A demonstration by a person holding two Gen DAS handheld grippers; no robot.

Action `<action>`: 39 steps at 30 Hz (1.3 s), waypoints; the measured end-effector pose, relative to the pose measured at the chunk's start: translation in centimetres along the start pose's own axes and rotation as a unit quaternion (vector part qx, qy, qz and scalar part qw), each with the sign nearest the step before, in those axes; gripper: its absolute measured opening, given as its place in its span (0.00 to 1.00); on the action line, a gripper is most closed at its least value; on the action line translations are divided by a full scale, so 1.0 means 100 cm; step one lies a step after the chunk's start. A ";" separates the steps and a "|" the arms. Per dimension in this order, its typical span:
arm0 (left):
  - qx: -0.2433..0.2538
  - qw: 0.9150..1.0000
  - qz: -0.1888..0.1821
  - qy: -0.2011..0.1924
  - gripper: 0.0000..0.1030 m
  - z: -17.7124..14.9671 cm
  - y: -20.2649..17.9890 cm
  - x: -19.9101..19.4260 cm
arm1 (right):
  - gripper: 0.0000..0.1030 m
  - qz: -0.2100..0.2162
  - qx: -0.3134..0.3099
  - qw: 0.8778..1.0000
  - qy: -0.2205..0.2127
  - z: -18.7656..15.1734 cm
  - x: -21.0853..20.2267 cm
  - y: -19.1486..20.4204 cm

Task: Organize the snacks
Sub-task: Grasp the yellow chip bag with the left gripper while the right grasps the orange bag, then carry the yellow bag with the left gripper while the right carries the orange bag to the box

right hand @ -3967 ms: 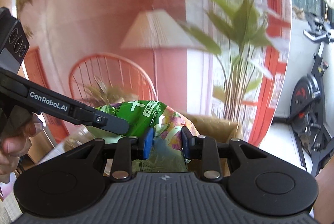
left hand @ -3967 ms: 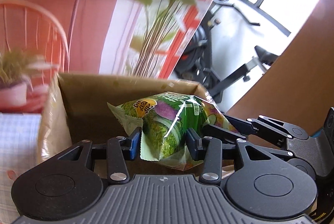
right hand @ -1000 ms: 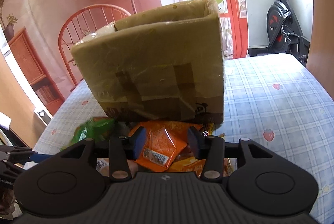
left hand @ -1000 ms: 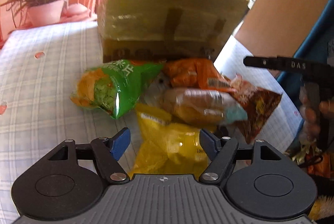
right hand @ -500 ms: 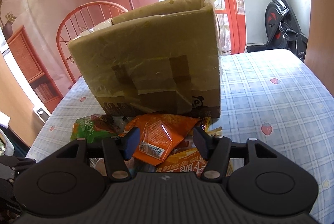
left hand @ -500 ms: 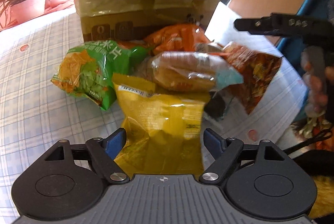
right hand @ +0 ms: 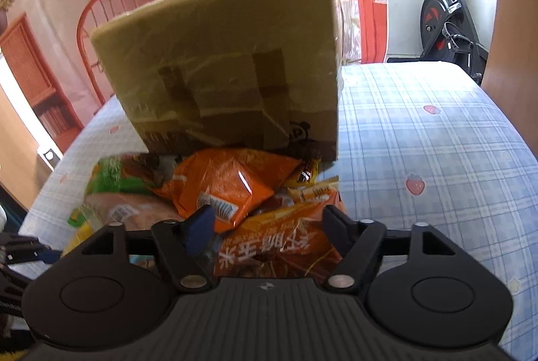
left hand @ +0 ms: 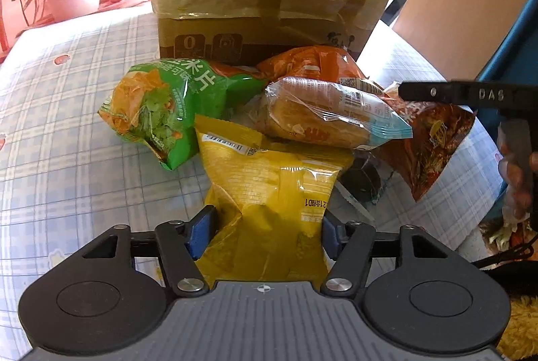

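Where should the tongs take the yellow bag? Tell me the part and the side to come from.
Grip the yellow bag at its near, crumpled end, coming from the near side, as the left tongs already do: their jaws are closing with that end between them. That end lies bare on the tablecloth, while the far end is pinned under the bread packet, so I would pull it out toward the near side.

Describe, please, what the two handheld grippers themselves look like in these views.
Both the left gripper and right gripper are matte black, with a ribbed grey body, round side discs, silver pivot screws and blue finger pads. The right one's side reads "DAS".
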State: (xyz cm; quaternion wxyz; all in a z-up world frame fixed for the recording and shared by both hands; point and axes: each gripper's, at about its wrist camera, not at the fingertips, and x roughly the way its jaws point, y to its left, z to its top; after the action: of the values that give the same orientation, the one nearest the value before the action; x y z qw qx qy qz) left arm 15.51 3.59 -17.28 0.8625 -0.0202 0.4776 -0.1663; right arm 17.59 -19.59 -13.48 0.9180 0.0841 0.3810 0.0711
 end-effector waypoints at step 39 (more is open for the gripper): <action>-0.055 0.995 -0.051 -0.063 0.58 0.001 0.023 -0.053 | 0.78 -0.065 -0.040 0.997 0.004 -0.010 -0.003 -0.014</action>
State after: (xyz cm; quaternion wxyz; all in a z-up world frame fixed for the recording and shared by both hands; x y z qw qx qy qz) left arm 13.62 7.39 -13.31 0.8786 -0.1026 0.4294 -0.1820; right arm 16.77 -20.87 -14.21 0.9216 0.0226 0.3866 0.0271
